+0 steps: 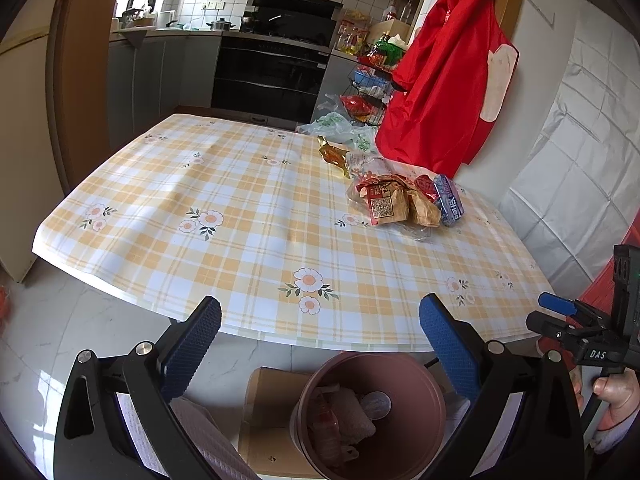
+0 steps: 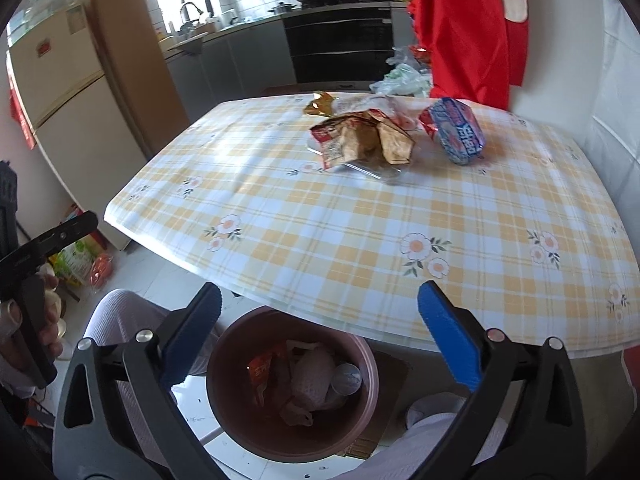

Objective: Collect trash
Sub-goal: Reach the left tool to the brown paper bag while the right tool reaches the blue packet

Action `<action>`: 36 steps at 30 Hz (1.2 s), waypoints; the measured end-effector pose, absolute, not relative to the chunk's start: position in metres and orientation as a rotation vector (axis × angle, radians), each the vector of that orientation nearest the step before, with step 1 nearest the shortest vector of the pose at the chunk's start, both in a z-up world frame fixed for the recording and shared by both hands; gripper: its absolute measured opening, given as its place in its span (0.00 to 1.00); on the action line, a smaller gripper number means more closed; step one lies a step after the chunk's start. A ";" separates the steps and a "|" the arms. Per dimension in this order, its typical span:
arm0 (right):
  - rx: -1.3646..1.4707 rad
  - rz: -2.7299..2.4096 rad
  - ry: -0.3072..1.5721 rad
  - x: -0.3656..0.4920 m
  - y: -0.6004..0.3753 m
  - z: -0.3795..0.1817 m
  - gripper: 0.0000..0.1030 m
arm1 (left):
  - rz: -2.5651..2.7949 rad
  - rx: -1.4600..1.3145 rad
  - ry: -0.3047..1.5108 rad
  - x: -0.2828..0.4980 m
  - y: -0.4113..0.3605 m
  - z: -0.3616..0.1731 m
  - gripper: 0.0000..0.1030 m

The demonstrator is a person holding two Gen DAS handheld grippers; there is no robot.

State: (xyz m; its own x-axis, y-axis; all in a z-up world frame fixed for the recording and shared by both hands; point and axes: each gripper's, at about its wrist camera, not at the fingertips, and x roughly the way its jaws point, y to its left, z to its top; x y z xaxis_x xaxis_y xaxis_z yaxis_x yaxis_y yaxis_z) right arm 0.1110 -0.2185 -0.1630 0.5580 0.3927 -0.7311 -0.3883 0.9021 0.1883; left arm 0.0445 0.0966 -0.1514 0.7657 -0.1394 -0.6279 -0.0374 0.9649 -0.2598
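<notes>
A brown-pink bin (image 2: 292,432) stands on the floor under the table's near edge, holding crumpled wrappers, tissue and a cup. It also shows low in the left wrist view, the bin (image 1: 416,432). My right gripper (image 2: 318,320) hangs open directly above it, nothing between its blue pads. My left gripper (image 1: 320,328) is open and empty too, over the table edge. On the checked tablecloth lie crumpled brown snack bags (image 2: 360,140), a blue-red packet (image 2: 456,132) and a gold wrapper (image 2: 320,104); the same brown snack bags (image 1: 392,204) appear in the left wrist view.
The table (image 2: 400,240) is pushed against a white padded wall (image 2: 612,100) on the right. A red apron (image 1: 444,80) hangs behind it. Plastic bags (image 1: 336,124) lie beyond the far edge. A person's knees (image 2: 120,320) flank the bin; cardboard (image 1: 268,408) lies beneath it.
</notes>
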 end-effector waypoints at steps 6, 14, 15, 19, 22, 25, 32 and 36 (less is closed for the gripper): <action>0.012 0.407 0.878 0.121 -0.228 -0.171 0.94 | -0.068 -0.240 0.702 0.053 0.092 -0.154 0.94; 0.048 0.362 0.881 0.139 -0.253 -0.180 0.94 | -0.113 -0.215 0.732 0.079 0.075 -0.159 0.94; 0.052 0.356 0.881 0.141 -0.255 -0.181 0.94 | -0.121 -0.213 0.735 0.084 0.072 -0.160 0.94; 0.041 0.287 0.883 0.158 -0.269 -0.188 0.94 | -0.158 -0.192 0.739 0.106 0.055 -0.162 0.94; 0.030 0.276 0.881 0.172 -0.278 -0.192 0.94 | -0.220 -0.131 0.729 0.139 0.036 -0.159 0.94; 0.022 0.276 0.869 0.188 -0.289 -0.195 0.94 | -0.272 -0.051 0.703 0.180 0.019 -0.155 0.94; 0.035 0.256 0.850 0.232 -0.317 -0.205 0.94 | -0.377 0.047 0.779 0.291 -0.020 -0.171 0.94; 0.037 0.240 0.829 0.262 -0.329 -0.210 0.94 | -0.360 0.135 0.751 0.341 -0.042 -0.186 0.94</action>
State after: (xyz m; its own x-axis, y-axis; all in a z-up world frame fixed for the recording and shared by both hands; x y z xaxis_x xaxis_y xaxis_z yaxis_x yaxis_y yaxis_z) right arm 0.2615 -0.3288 -0.2101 0.6497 0.2259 -0.7258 -0.1971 0.9722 0.1262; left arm 0.3408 -0.0416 -0.1861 0.6736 -0.2711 -0.6876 0.3663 0.9305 -0.0081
